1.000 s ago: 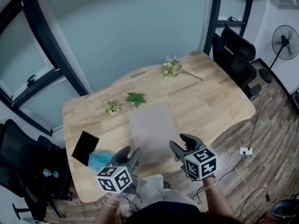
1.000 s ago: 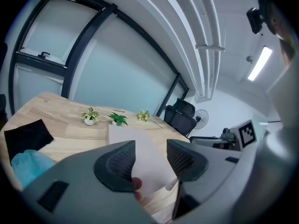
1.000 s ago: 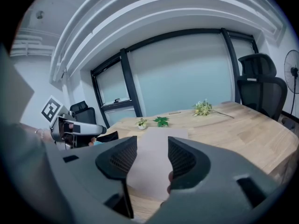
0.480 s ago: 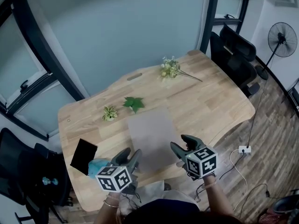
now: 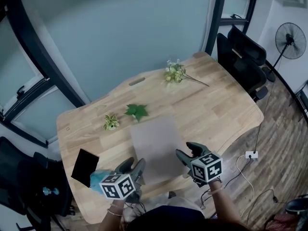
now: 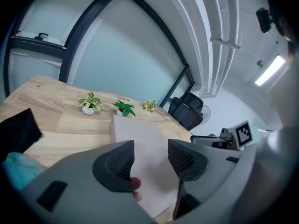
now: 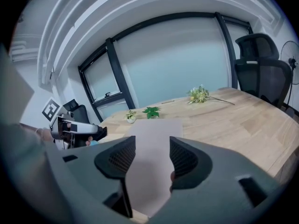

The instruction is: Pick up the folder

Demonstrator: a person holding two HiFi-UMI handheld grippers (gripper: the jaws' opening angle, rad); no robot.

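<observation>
Across the wooden desk (image 5: 216, 105), the left tool (image 5: 134, 165) and right tool (image 5: 189, 151) have dropped toward the folder (image 5: 156, 143) at lower centre, jaws apart and empty, the right's just widened, apparently readying the grasp.

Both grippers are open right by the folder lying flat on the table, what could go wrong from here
1. The folder lies flat on the table. That leaves no raised edge for the open left gripper or the right gripper, whose jaws have just been opening with nothing gripped. The pads may just skid.
2. A shove could slide it into the small plants behind it.
3. The teal cloth beside the left gripper might snag.
</observation>
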